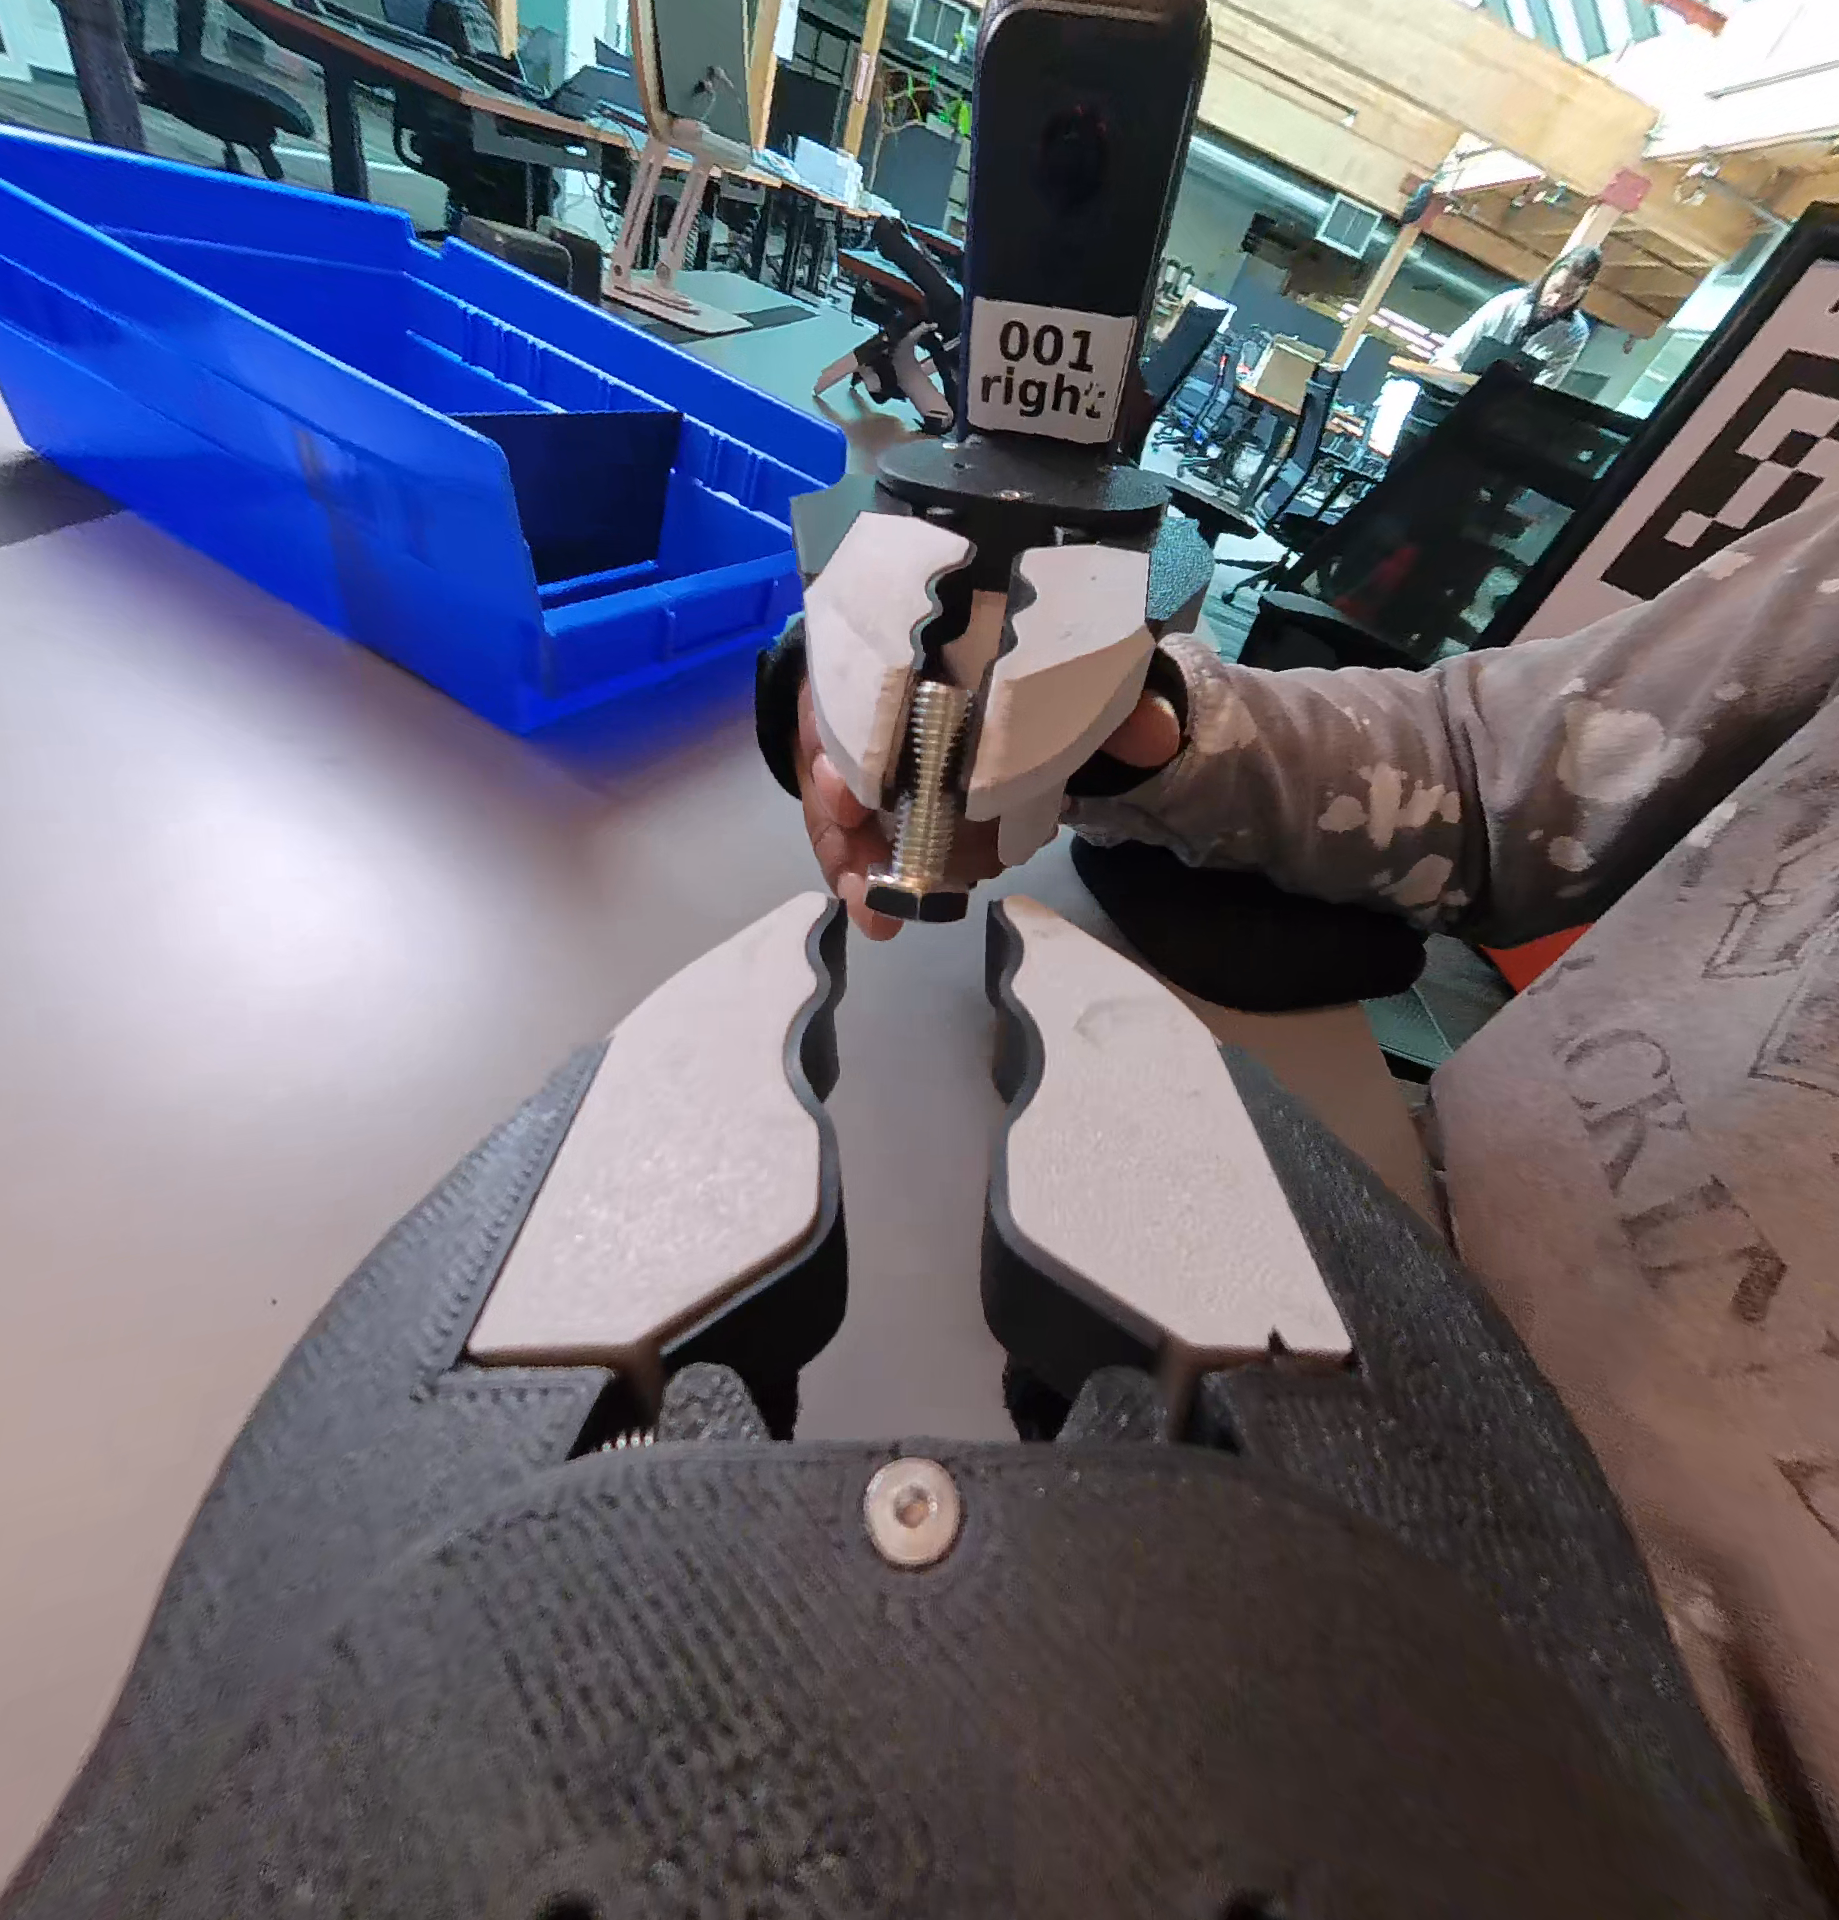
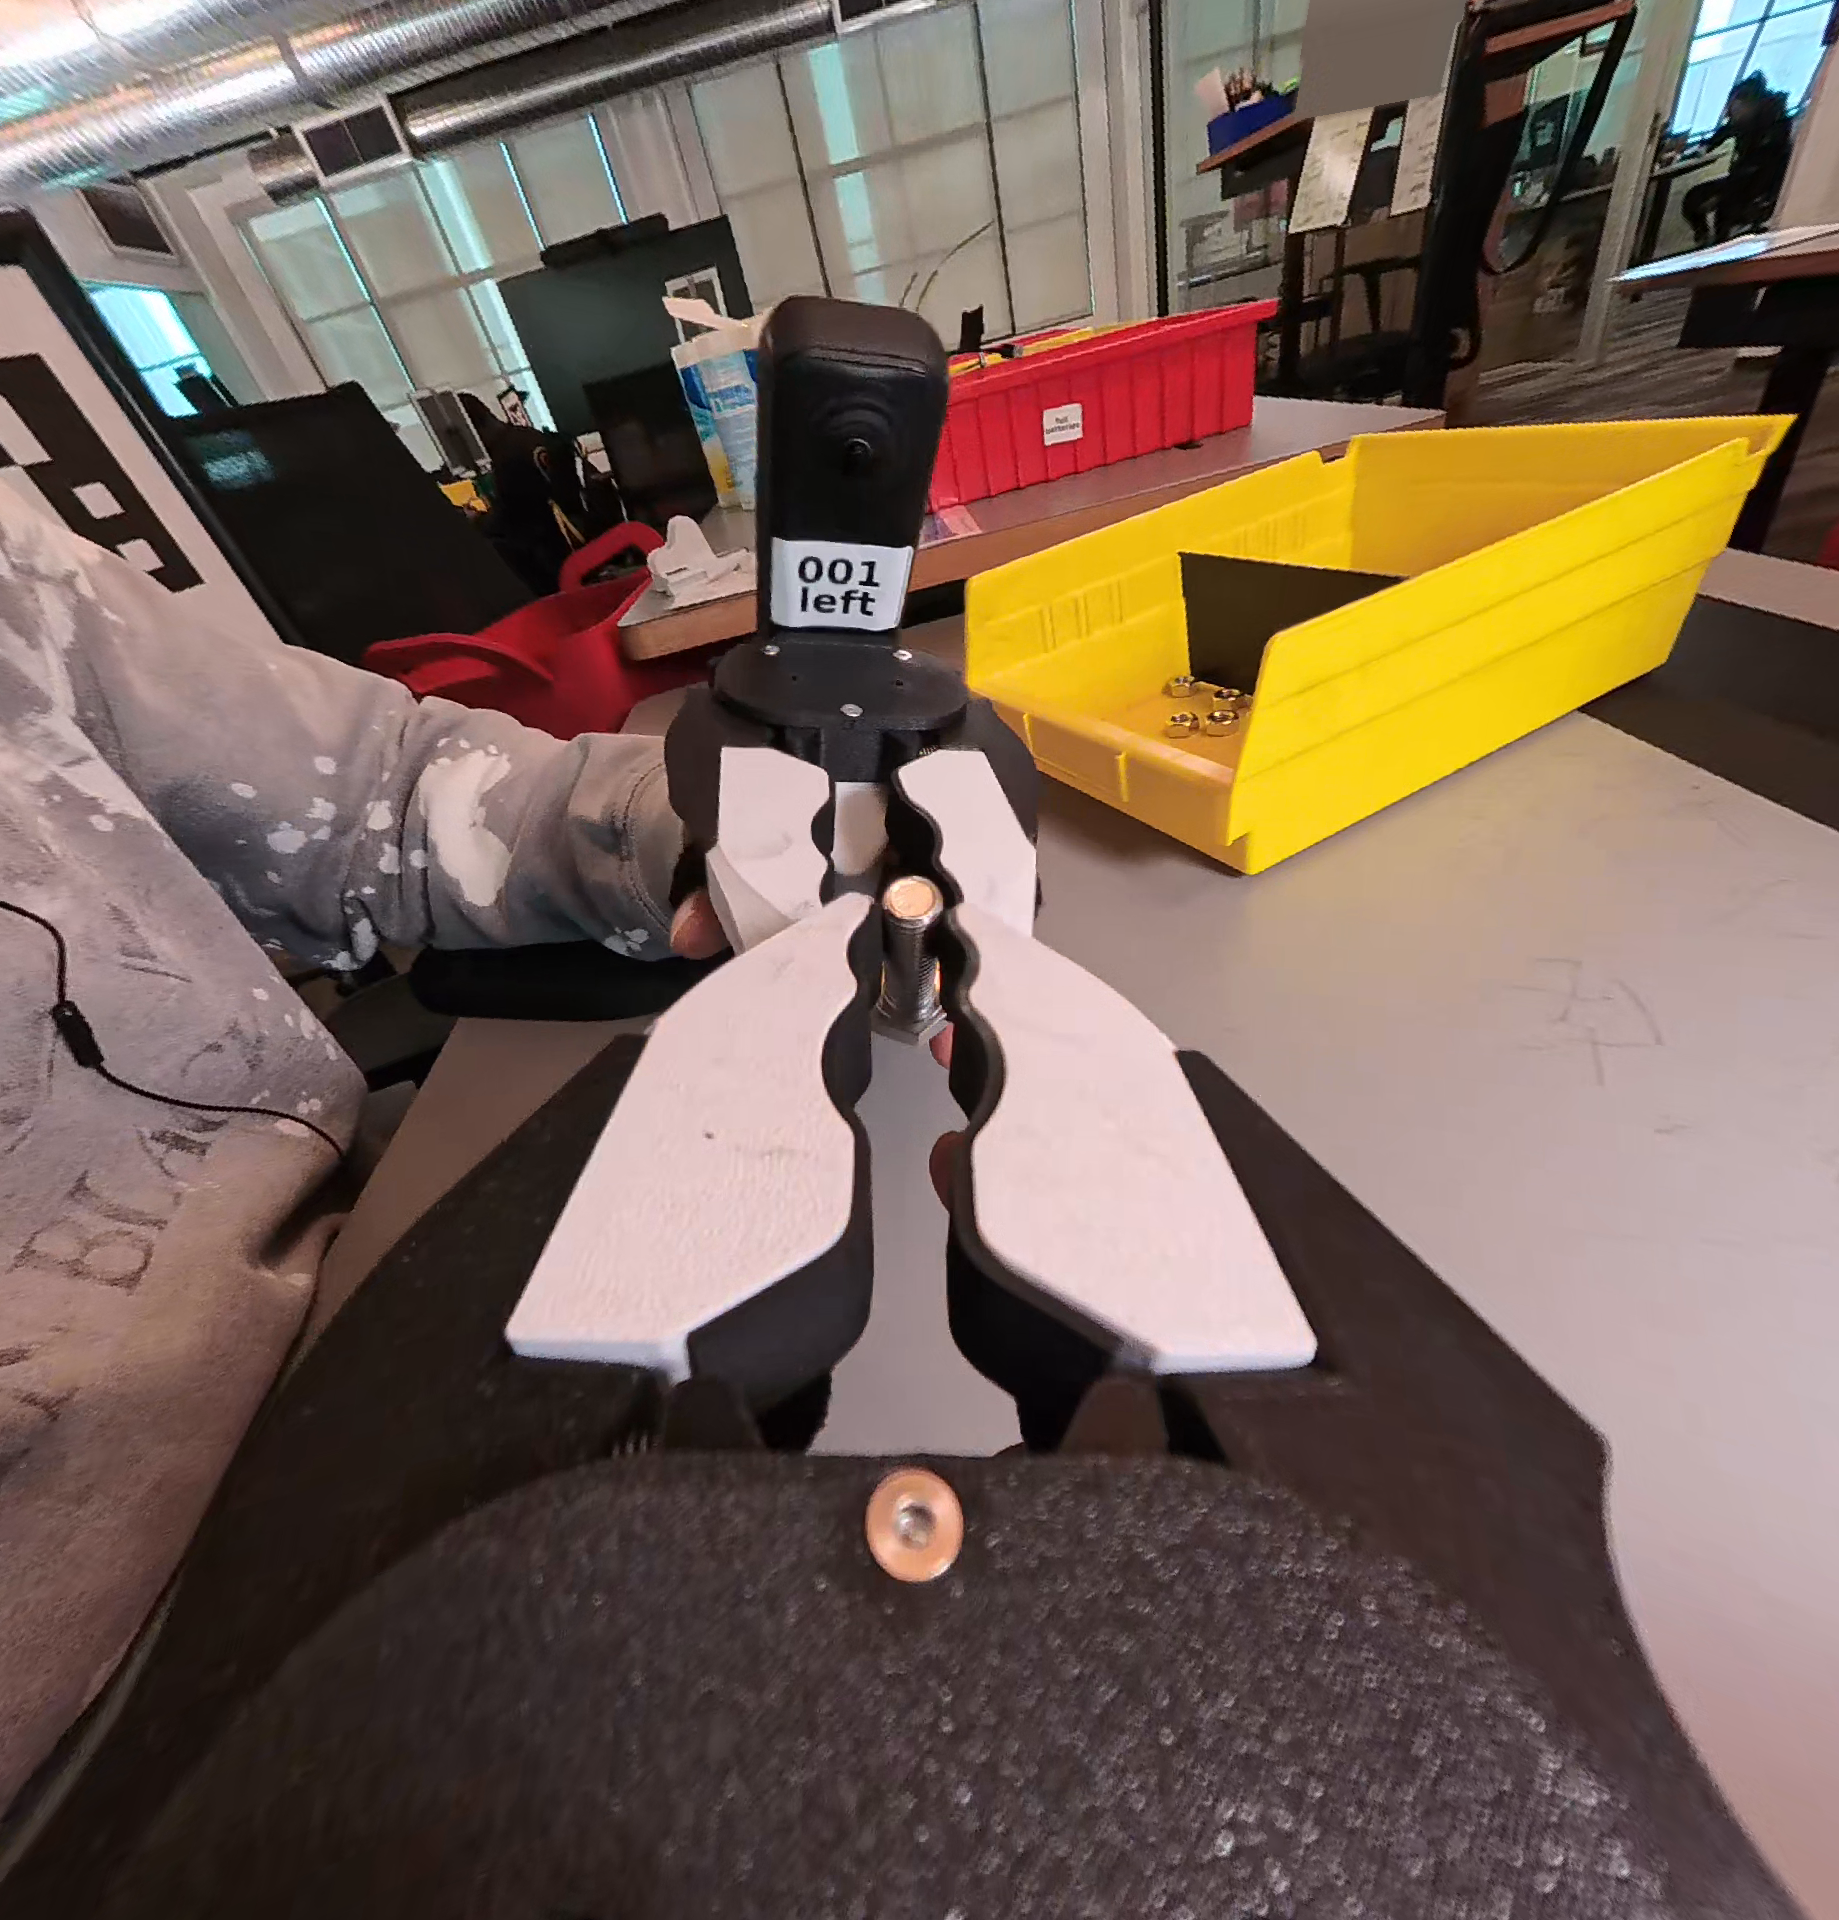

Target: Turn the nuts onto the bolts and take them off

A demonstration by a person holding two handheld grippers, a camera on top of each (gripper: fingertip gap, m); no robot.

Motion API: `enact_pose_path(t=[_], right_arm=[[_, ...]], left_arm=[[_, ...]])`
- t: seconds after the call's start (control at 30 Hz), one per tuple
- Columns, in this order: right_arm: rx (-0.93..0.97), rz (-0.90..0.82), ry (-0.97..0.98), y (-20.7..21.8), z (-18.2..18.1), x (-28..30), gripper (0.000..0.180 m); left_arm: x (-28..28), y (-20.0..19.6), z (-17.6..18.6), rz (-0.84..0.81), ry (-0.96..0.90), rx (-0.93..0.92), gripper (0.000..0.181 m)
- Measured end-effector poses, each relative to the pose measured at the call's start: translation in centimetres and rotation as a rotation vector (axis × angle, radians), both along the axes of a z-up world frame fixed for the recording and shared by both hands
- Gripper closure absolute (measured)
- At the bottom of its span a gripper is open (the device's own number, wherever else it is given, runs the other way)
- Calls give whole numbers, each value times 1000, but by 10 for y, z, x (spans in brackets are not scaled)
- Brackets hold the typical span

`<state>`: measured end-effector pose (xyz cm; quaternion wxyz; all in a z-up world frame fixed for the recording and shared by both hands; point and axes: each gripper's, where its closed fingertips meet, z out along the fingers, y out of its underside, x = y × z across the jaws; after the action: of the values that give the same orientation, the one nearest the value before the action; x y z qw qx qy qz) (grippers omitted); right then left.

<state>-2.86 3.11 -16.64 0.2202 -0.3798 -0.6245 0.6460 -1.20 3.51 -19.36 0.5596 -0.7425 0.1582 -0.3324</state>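
My right gripper [image 2: 910, 935] is shut on a silver bolt [image 2: 907, 971], gripping its threaded shank. In the left wrist view the right gripper [image 1: 936, 810] faces me and the bolt [image 1: 927, 800] hangs from it, with the hex head lowest. My left gripper [image 1: 915, 925] is open and empty, and the bolt's head sits right at the mouth of its fingertips. It also shows in the right wrist view [image 2: 873, 868], just behind the bolt. No nut shows on the bolt. Several loose nuts [image 2: 1203, 707] lie in a yellow bin [image 2: 1466, 665].
A blue bin [image 1: 271, 416] stands on the grey table [image 1: 271, 935] to the left. A red bin [image 2: 1102, 400] sits on a farther table. A black-and-white marker board [image 1: 1767, 457] stands at the right. The person's grey sleeves [image 1: 1466, 748] reach in from the side. Only a small space, under 4 cm, lies between the two pairs of fingers.
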Motion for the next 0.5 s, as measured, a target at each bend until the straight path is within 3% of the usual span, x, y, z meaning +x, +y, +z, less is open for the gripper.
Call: enact_pose_path(t=[0.5], right_arm=[[20,-23,1,-1,1,0,170]], left_arm=[[0,2,5,47,16,69,162]])
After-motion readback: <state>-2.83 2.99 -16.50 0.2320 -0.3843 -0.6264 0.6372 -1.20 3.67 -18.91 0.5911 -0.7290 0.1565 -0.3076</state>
